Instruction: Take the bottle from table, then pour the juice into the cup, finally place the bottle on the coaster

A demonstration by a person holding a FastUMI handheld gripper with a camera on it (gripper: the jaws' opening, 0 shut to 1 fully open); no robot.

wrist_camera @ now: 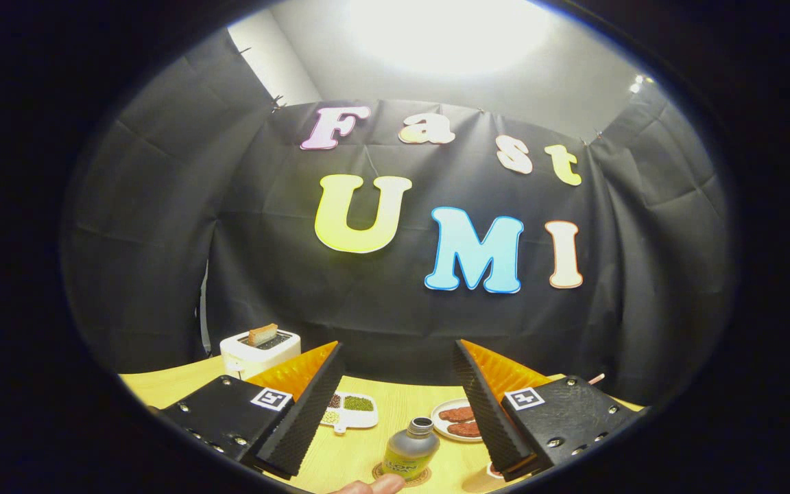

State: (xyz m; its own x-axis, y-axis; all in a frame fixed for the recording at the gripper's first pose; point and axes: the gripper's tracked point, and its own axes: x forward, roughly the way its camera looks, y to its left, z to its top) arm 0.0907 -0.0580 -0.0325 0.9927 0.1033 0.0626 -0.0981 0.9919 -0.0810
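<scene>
Hand-held gripper spread wide, holding nothing, small metallic bottle with yellow-green label and open neck upright on a round coaster near the surface's front edge, below the fingers' gap, a fingertip touching the coaster

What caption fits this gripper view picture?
Open gripper hangs above a bottle standing on a coaster, a fingertip beside it.

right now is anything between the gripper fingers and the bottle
Nothing visible stands in the way. The gripper is open, and the bottle stands upright on the yellow table, in the gap between the fingers on a round coaster. A fingertip shows just below the bottle's base; whether it touches is unclear.
</scene>
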